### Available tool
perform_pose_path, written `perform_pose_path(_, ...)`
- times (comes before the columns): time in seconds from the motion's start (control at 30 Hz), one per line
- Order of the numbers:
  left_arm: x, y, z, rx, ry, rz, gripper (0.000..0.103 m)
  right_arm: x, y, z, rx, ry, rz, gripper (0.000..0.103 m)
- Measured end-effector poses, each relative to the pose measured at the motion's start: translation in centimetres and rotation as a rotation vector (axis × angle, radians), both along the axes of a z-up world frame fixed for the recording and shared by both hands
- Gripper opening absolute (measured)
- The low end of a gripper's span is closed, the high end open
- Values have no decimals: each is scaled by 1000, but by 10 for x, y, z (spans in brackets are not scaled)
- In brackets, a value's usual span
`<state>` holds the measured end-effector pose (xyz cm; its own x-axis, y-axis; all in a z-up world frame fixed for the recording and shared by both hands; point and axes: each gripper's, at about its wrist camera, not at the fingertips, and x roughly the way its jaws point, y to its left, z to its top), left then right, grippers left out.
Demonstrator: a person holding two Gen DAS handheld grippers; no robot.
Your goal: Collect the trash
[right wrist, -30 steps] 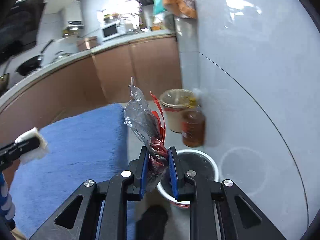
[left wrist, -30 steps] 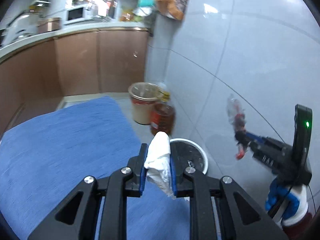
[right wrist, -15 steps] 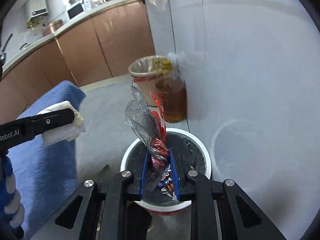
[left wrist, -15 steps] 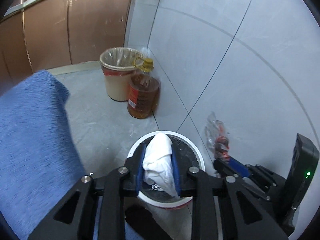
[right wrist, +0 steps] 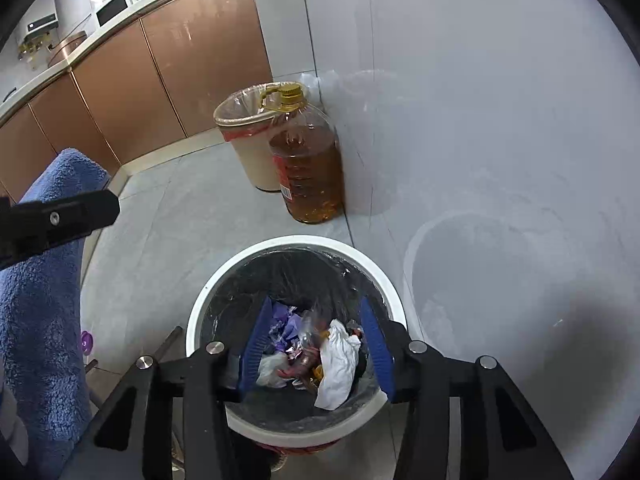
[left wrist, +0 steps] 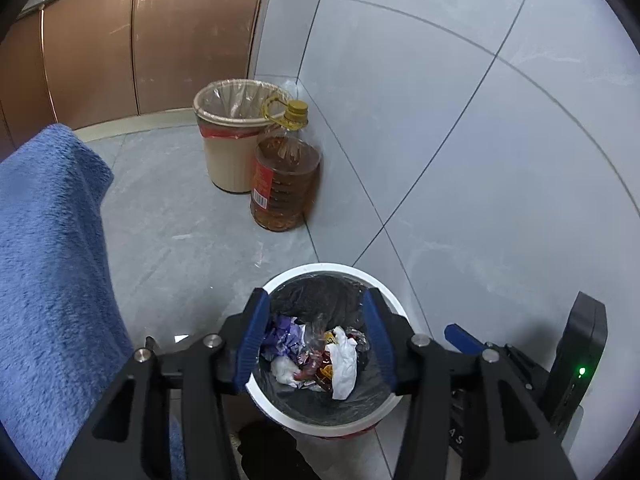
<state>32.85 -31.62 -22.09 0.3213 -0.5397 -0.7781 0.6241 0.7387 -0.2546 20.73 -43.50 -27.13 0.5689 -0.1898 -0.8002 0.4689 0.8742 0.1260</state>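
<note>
Tissue [left wrist: 344, 364] in bin [left wrist: 320, 270] | below both spread claws, apparently untouched

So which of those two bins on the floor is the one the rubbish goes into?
Follow the grey tiled wall away from the brown cabinets, past the big bottle of amber oil. The nearer bin is the one: white rim, black liner, crumpled tissue and wrappers inside. The beige bin beside the bottle has a clear liner.

Left tongs [left wrist: 316, 338] and right tongs [right wrist: 316, 344] spread, empty.
</note>
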Motion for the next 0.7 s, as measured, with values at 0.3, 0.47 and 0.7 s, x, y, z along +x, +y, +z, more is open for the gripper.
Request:
perform_pose_path(0.3, -35, 41, 56, -21, -156, 54, 55, -20, 25, 54, -54, -91, 1, 56)
perform_pose_path(0.47, -63, 83, 88, -25, -245, 105, 60, -40, 50, 96, -109, -154, 16, 66)
perform_pose_path(0.7, -109, 153, 123, -19, -374, 213, 69, -73, 100, 151, -188, -230, 82, 83)
